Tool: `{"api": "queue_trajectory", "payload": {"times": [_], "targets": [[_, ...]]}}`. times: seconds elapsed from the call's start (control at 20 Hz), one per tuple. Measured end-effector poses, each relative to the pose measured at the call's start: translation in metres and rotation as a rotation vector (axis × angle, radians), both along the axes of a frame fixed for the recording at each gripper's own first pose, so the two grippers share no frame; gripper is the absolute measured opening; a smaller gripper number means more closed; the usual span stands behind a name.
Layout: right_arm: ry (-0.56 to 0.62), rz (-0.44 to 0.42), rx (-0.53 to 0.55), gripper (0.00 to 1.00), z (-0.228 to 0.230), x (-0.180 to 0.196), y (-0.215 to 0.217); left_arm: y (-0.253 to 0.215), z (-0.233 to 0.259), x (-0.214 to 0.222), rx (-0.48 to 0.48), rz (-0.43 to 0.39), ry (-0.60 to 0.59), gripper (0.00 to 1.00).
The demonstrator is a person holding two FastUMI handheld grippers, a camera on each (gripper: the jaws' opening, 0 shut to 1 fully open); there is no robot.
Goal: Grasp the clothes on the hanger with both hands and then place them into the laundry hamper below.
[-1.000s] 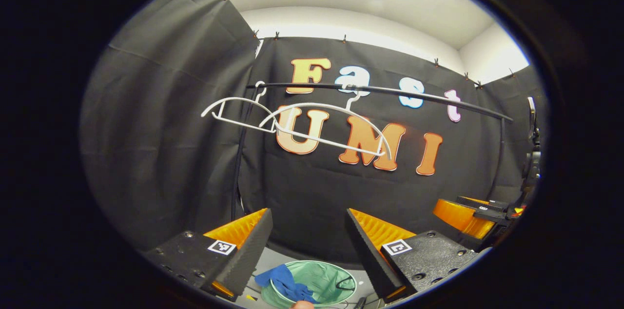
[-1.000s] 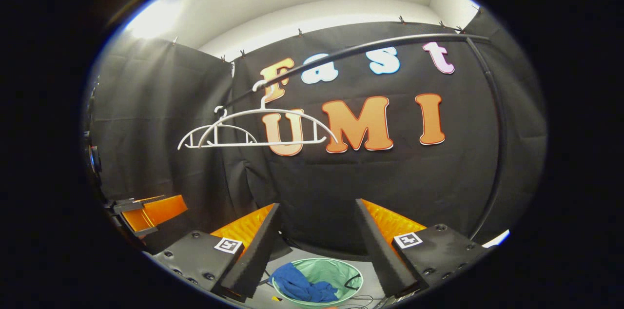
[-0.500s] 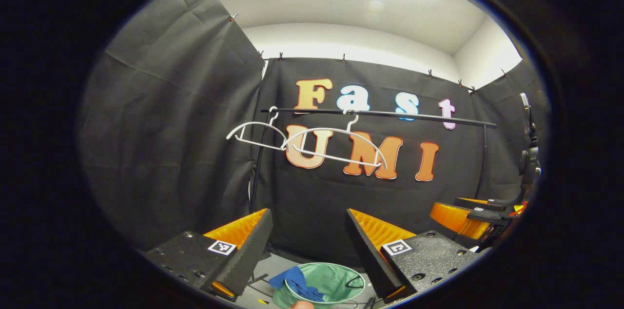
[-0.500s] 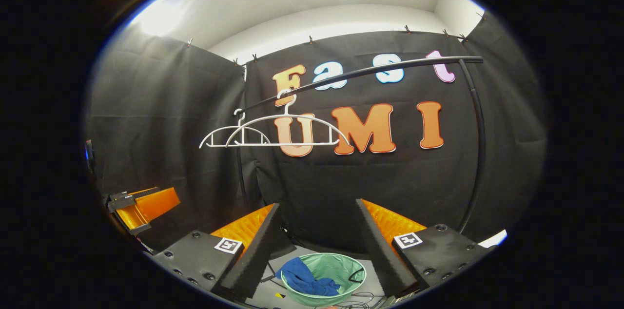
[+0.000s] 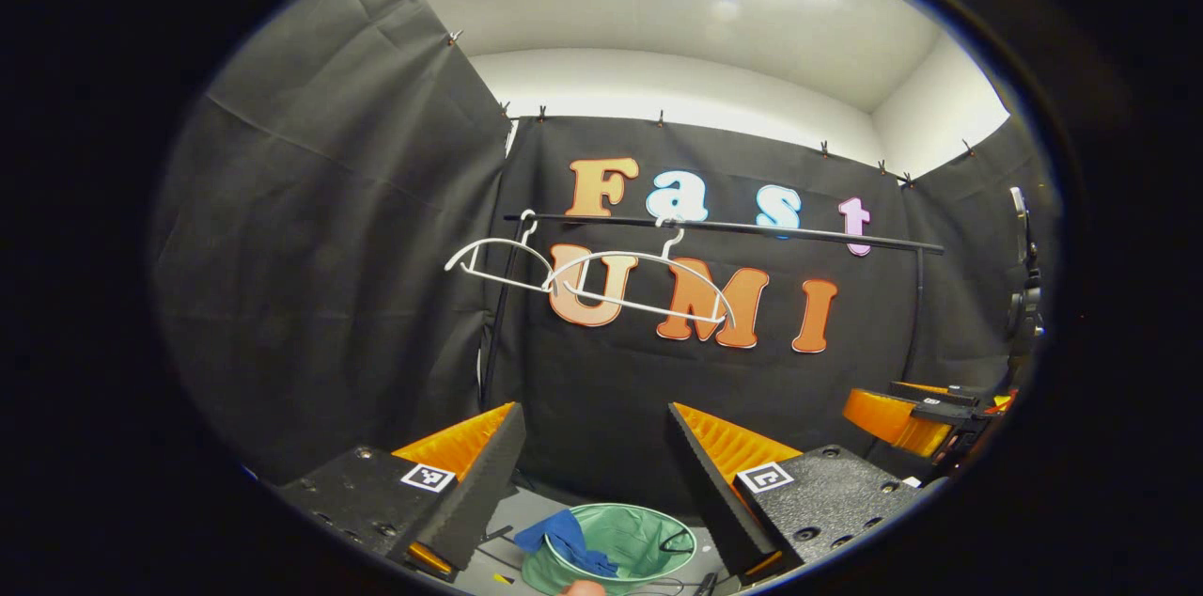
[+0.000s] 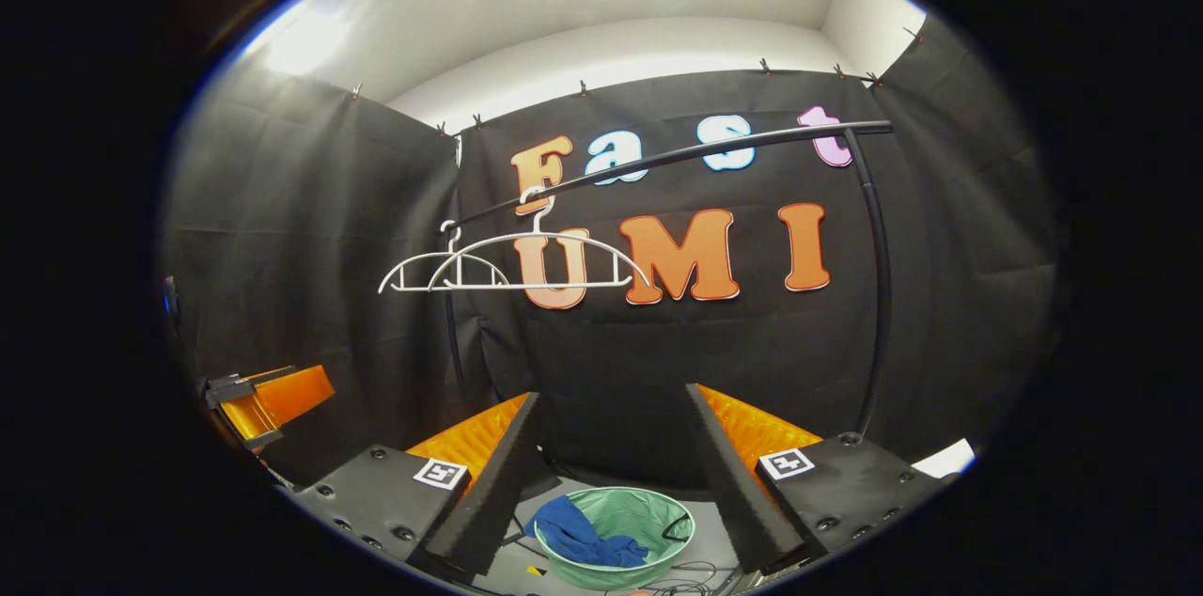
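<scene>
Both tongs, left point(image 5: 594, 469) and right point(image 6: 609, 474), stand spread and empty above the green hamper point(image 6: 658, 568). The blue garment point(image 6: 575, 535) droops over its rim, soft and light; pinch a bunched fold.

A grey floor point(image 6: 716, 547) is seen, on which a green laundry hamper point(image 6: 648, 513) and thin black cables point(image 6: 695, 570) are set.
</scene>
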State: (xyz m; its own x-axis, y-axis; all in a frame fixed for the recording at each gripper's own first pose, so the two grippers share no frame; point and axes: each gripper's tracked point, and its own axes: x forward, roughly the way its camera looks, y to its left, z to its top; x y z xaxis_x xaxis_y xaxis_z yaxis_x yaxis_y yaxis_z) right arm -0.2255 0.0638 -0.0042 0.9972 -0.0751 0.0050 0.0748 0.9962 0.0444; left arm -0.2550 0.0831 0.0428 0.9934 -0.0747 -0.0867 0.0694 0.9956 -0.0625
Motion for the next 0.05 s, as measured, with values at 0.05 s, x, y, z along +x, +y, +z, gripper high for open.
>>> {"api": "queue_trajectory", "payload": {"times": [0.05], "targets": [[0.001, -0.002, 0.001, 1.0, -0.0003, -0.0008, -0.0008, -0.0003, -0.0005, -0.0003, 0.001, 0.0, 0.002, 0.94]]}}
